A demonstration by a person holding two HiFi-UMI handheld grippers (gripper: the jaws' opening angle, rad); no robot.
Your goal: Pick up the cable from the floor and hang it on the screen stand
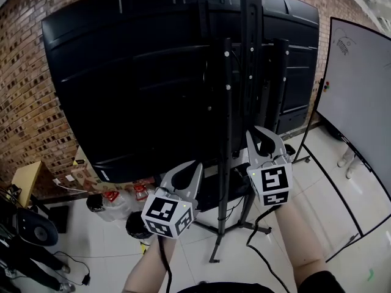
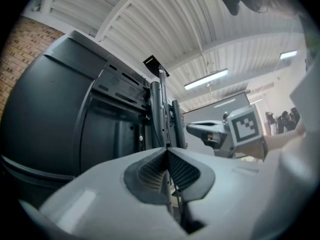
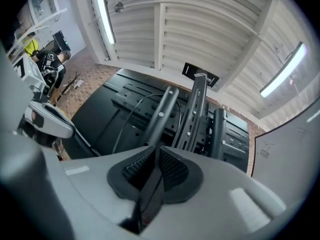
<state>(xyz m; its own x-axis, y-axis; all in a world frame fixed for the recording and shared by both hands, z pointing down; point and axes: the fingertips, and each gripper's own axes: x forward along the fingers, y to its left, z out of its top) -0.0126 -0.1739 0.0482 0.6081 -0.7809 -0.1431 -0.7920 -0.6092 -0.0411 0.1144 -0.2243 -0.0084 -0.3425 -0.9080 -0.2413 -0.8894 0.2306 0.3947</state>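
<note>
Floor (image 1: 110,249): white tiles under me | screen stand legs (image 1: 215,249) stand mid-floor | bags (image 1: 116,199) and dark bucket (image 1: 135,223) left of them | thin cable (image 1: 70,259) near left

Cut off by head view's top edge: stand (image 1: 227,102) pole. Turned away, unseen: screen (image 1: 140,72) face. Cropped at right: whiteboard (image 1: 357,90), writing too small to read. Hidden behind right gripper (image 1: 259,132): stand's lower bars. In right gripper view, lower end of cable (image 3: 123,124) lost behind gripper body.
</note>
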